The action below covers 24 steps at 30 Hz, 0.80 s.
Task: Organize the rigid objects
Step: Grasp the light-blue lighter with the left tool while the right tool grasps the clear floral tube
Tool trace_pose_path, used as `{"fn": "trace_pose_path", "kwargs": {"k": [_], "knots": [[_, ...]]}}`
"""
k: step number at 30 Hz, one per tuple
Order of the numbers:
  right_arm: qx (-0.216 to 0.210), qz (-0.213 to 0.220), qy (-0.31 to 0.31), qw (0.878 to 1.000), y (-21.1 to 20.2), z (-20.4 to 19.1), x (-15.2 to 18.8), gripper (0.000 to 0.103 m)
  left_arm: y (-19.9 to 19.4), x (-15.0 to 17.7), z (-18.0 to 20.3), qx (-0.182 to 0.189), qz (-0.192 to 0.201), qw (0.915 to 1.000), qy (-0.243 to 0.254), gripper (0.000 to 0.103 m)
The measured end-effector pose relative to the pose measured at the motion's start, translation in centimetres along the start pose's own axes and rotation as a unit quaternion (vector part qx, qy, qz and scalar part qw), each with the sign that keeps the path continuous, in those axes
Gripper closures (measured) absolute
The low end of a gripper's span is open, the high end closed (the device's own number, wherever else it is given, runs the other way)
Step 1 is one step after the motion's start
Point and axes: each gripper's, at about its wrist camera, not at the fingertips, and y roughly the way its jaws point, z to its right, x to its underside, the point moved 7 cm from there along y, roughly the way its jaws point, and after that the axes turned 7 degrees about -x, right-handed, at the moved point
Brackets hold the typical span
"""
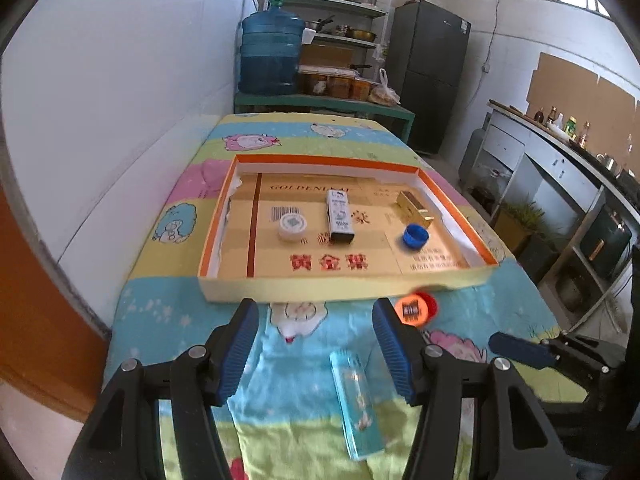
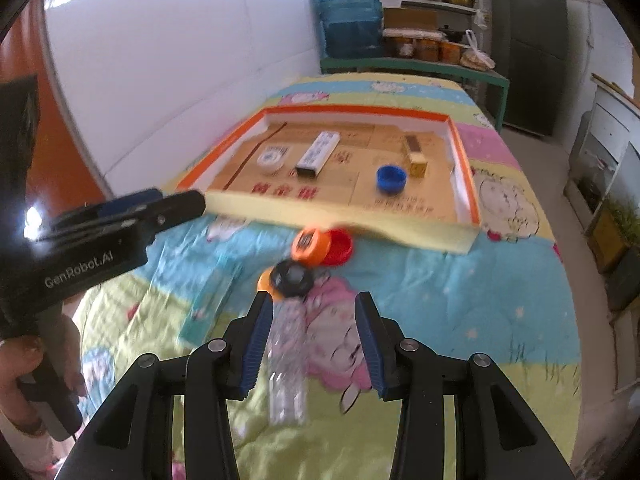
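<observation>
Patterned tablecloth (image 2: 460, 280) bare beside tray (image 2: 464, 240) edge.

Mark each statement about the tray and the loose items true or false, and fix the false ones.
1. The blue cap lies inside the tray. True.
2. The left gripper grips the teal box. False: its jaws stand open and hold nothing.
3. The orange cap lies outside the tray. True.
4. The white jar lies on the cloth beside the tray. False: it is inside the tray.
5. The right gripper is shut. False: it is open.
</observation>
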Motion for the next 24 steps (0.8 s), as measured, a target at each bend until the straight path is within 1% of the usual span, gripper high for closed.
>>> {"fn": "trace_pose_path", "kwargs": {"k": [5,9,12,13,14,20,24], "knots": [[0.003,-0.020,-0.007,1.000,1.3,-0.6,1.5,0.059,0.1,1.2,0.2,0.004,-0.010,0.9999,0.005,0.044],[0.007,-0.025,-0.013,1.000,1.7,-0.7,2.0,0.059,0.1,2.1,0.6,0.012,-0.018,0.9997,0.010,0.044],[0.005,-0.026,-0.012,1.000,2.0,-0.8,2.2,0.060,0.5,3.0,1.0,0.011,-0.027,0.9994,0.017,0.044],[0.005,-0.028,-0.011,1.000,2.1,-0.8,2.3,0.069,0.7,3.3,1.1,0.009,-0.032,0.9993,0.019,0.044],[0.003,-0.031,-0.011,0.999,2.2,-0.8,2.3,0.083,0.8,3.4,1.2,0.009,-0.035,0.9992,0.020,0.044],[-0.001,-0.027,-0.006,1.000,2.1,-0.6,2.3,0.083,1.4,4.7,1.7,0.011,-0.050,0.9985,0.019,0.045],[0.002,-0.024,-0.001,1.000,2.0,-0.4,2.2,0.083,2.0,5.5,2.1,0.002,-0.062,0.9976,0.029,0.046]]}}
